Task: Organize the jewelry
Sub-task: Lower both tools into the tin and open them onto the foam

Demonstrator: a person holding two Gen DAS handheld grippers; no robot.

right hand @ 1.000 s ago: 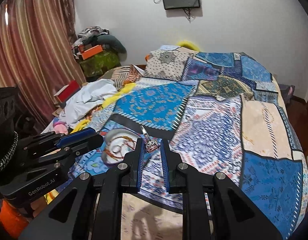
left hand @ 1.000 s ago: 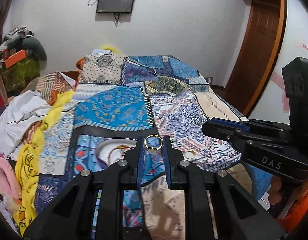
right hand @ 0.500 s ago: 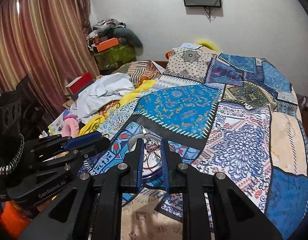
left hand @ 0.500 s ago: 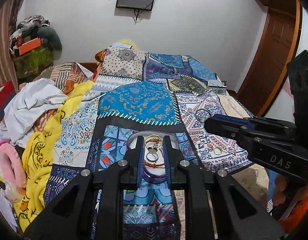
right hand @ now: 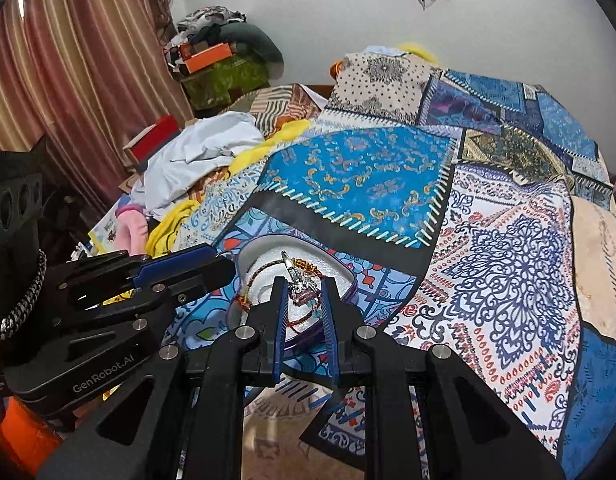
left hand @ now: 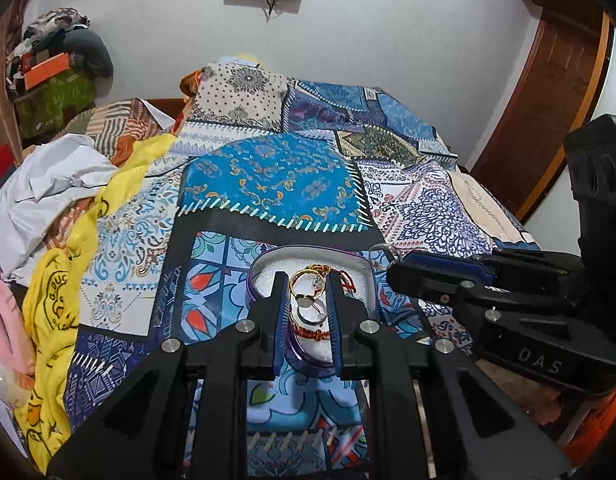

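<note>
Both grippers sit over the purple-rimmed white-lined jewelry tray (left hand: pixel 264 268), which lies on the patchwork bedspread (left hand: pixel 276 184) near the bed's near edge, roughly mid-width.

Left gripper (left hand: pixel 307 300): tongs narrowed, pinching a gold ring with flat round face (left hand: pixel 304 285) between the blue pads. A silver ring (left hand: pixel 310 316) shows just below it; cannot tell if it's also pinched or lying in the tray. Red-orange bead bracelet (left hand: pixel 312 334) lies in the tray under the tips.

Right gripper (right hand: pixel 304 294): tongs narrowed, pinching a silver ornament with pink stone and pointed clip end (right hand: pixel 298 280), tip poking up past the pads, above the tray's near half.

Step, by my read: drop both pieces into the tray. Do it well: lower until the pieces are close over the white liner, spread the tongs slowly, one at a time, so nothing bounces over the low rim. Keep the clip's point off the bead strands already inside to avoid a snag.

Room: the two grippers are close, left tips just beside the right's in both views, so lift straight up, not sideways. Open bedspread beyond and to the right of the tray; yellow printed cloth (left hand: pixel 52 320) and white crumpled cloth (left hand: pixel 48 184) crowd the left edge. A thin wire hoop (left hand: pixel 378 250) lies just off the tray's right rim.
</note>
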